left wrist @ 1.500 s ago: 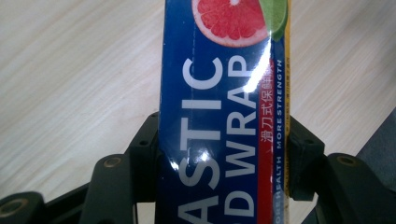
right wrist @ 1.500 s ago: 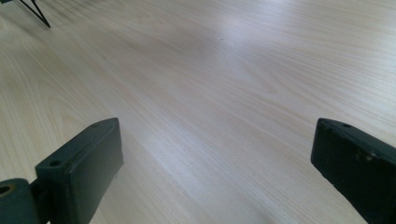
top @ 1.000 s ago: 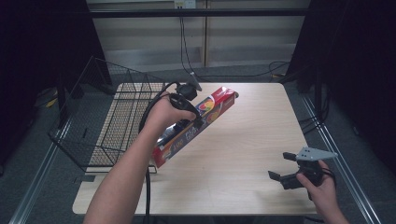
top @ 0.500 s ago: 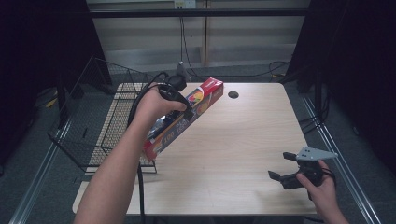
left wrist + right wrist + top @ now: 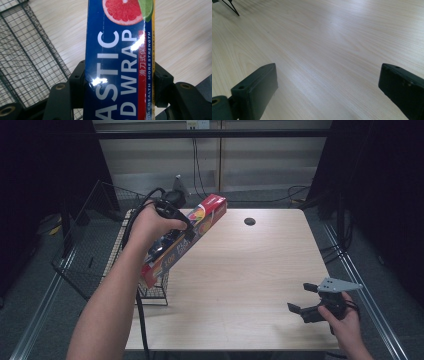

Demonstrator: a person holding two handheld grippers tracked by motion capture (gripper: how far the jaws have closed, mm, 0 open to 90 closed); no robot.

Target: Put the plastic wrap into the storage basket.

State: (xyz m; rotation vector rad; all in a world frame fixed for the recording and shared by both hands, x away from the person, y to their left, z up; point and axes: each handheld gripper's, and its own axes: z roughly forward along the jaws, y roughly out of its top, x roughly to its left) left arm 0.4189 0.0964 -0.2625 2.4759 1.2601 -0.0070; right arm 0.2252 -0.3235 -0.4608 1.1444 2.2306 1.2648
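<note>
Plastic wrap box: clamped mid-length in left gripper, tilted over wire basket edge, probably bound inside; lower level, grip firm; right gripper wide open, empty, above table.

Left gripper clamps plastic wrap box (tilted) over wire basket.

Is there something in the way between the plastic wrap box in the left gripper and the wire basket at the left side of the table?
Nothing visible blocks it. The left gripper holds the plastic wrap box tilted in the air, its lower end just above the wire basket rim, and the basket is open on top.
</note>
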